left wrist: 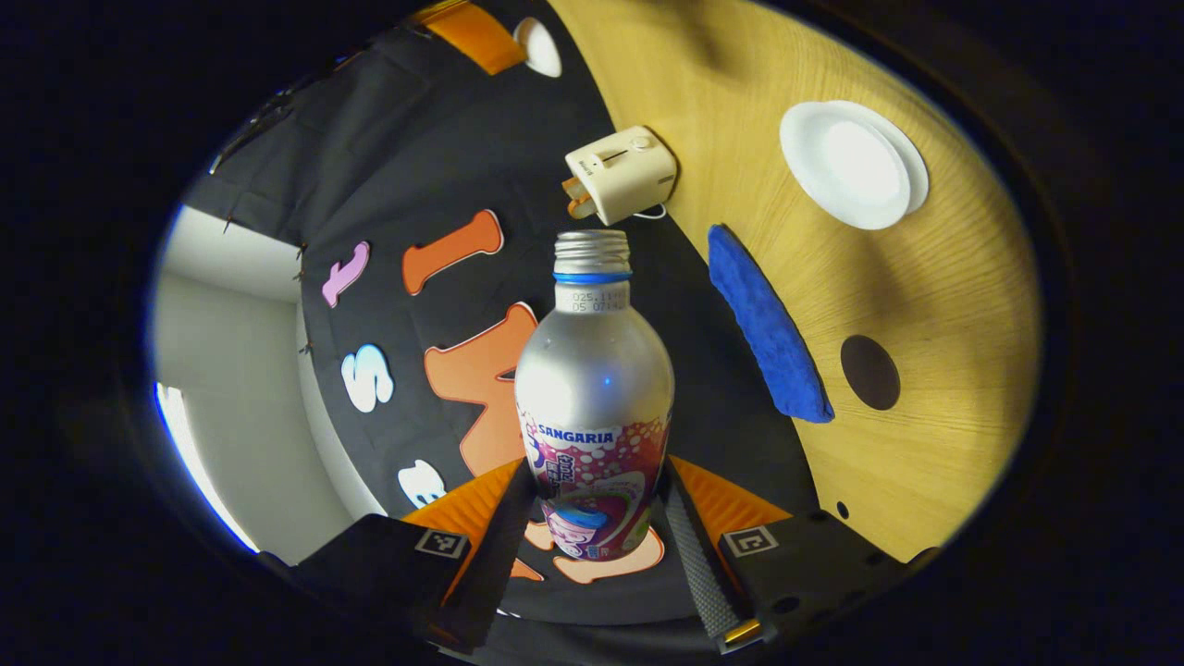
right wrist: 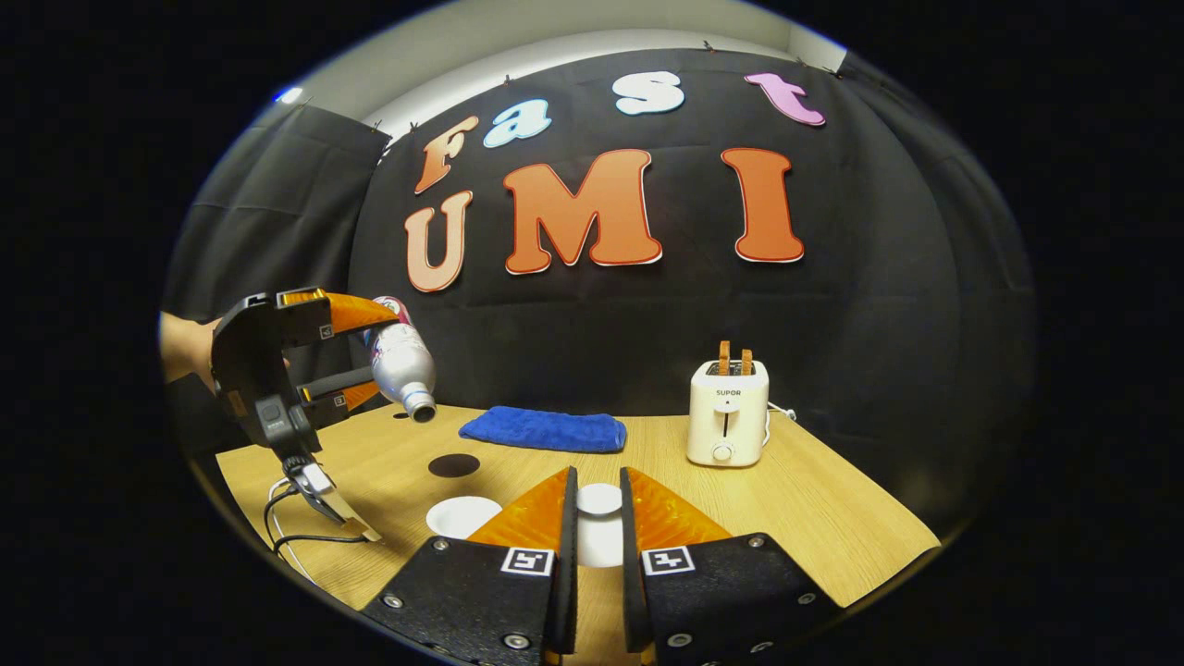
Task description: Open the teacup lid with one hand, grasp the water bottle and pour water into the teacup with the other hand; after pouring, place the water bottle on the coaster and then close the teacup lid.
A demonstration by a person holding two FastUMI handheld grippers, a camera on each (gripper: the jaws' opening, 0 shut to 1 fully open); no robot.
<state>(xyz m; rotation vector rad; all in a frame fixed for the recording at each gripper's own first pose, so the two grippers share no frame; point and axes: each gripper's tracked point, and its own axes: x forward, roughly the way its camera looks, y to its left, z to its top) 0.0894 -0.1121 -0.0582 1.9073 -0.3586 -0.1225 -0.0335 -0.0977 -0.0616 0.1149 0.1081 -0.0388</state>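
In the right gripper view, far off to the left and raised above the table (right wrist: 832, 518), the left gripper (right wrist: 356, 356) had both orange fingers pressed on the water bottle (right wrist: 400, 359), which was tipped over with its open, capless mouth pointing down and toward the middle. In the left gripper view the same bottle (left wrist: 594, 388) stood straight out between that gripper's fingers, clamped low on its printed body. Below and ahead of the bottle's mouth lay the dark round coaster (right wrist: 453, 465), then a white saucer-like piece (right wrist: 462, 514) just left of the right gripper's fingers; whether that was the lid I could not tell. The right gripper (right wrist: 592, 527) was nearly closed, a narrow gap left between its fingers, and a white object (right wrist: 599, 523), probably the teacup or its lid, sat in line with that gap; whether the fingers pinched it was not clear. The pour, I judged, called for carrying the bottle's mouth right over the cup before tilting further, then tipping slowly. Farther right stood the blue cloth (right wrist: 544, 430) and the toaster (right wrist: 728, 412), well apart from the work.
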